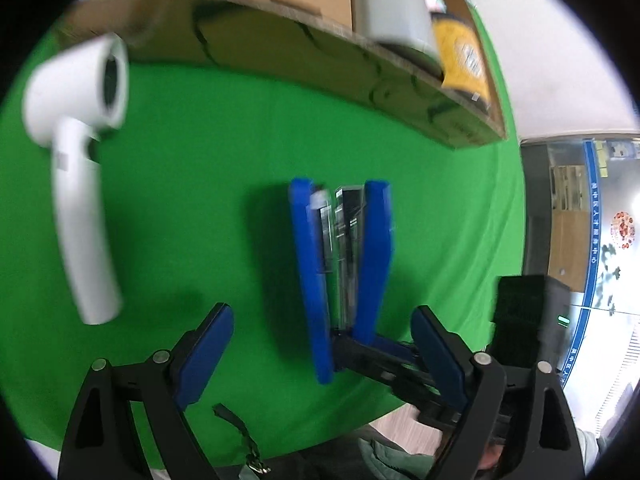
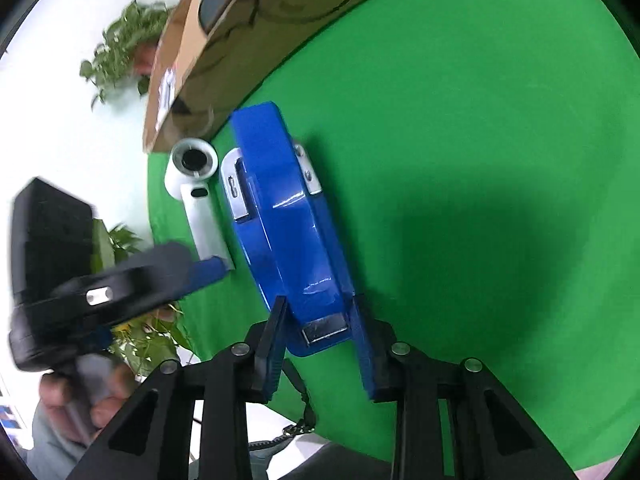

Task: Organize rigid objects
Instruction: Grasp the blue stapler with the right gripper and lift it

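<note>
Right wrist view: our right gripper (image 2: 318, 344) clamps the glossy blue plastic stapler (image 2: 288, 216) on the green cloth table (image 2: 480, 120). Left gripper (image 1: 320, 356) gapes empty; white plastic hair dryer (image 1: 76, 160) lies apart.

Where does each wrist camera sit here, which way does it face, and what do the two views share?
Left wrist: on the left gripper, angled down at the green cloth; its own open fingers show, plus the right gripper holding the blue stapler.
Right wrist: on the right gripper, angled down along the stapler it is shut on; the left gripper and the hand carrying it show at left.
Shared: stapler, white hair dryer, cardboard box, green cloth.
</note>
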`<action>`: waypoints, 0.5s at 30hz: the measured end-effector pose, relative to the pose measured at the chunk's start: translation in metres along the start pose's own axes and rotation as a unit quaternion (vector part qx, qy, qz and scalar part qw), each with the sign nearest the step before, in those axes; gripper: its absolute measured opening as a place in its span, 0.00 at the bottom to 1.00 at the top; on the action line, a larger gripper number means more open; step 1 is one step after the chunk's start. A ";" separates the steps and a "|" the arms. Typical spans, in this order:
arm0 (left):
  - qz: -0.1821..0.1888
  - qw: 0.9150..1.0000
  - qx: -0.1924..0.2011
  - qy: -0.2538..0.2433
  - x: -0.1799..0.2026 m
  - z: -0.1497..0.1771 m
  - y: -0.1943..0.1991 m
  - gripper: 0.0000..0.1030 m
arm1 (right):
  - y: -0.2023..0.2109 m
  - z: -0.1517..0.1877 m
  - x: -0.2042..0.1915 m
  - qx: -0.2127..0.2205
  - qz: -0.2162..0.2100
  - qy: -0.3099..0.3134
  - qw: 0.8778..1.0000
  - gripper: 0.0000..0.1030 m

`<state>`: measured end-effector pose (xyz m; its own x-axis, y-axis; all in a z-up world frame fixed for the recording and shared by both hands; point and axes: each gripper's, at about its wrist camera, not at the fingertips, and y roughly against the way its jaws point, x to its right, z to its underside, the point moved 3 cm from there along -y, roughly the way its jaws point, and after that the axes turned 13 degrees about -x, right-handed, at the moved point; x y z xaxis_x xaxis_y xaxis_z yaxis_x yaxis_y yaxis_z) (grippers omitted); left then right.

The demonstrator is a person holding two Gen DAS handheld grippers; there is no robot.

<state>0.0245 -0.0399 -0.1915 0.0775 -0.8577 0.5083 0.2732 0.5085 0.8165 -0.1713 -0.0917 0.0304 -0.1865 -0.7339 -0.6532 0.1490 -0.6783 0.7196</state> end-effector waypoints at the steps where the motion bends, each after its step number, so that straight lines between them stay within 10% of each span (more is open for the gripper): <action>1: -0.001 1.000 -0.003 0.000 0.003 -0.002 -0.006 0.84 | 0.007 0.003 0.004 0.010 0.006 0.002 1.000 0.30; 8: 0.064 0.998 0.011 -0.016 0.042 -0.007 -0.021 0.81 | 0.057 0.018 0.031 0.067 0.051 -0.001 0.996 0.49; 10: 0.060 0.998 0.016 -0.025 0.053 -0.009 -0.021 0.81 | 0.072 0.015 0.028 0.076 0.062 0.020 0.995 0.68; 15: 0.017 0.999 0.049 0.001 0.044 -0.007 -0.003 0.78 | 0.076 0.016 0.008 0.067 0.077 0.068 0.992 0.71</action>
<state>0.0342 -0.0799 -0.1732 0.0864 -0.8394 0.5366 0.1754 0.5431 0.8212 -0.1768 -0.1492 0.0837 -0.0369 -0.8332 -0.5517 0.0333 -0.5528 0.8326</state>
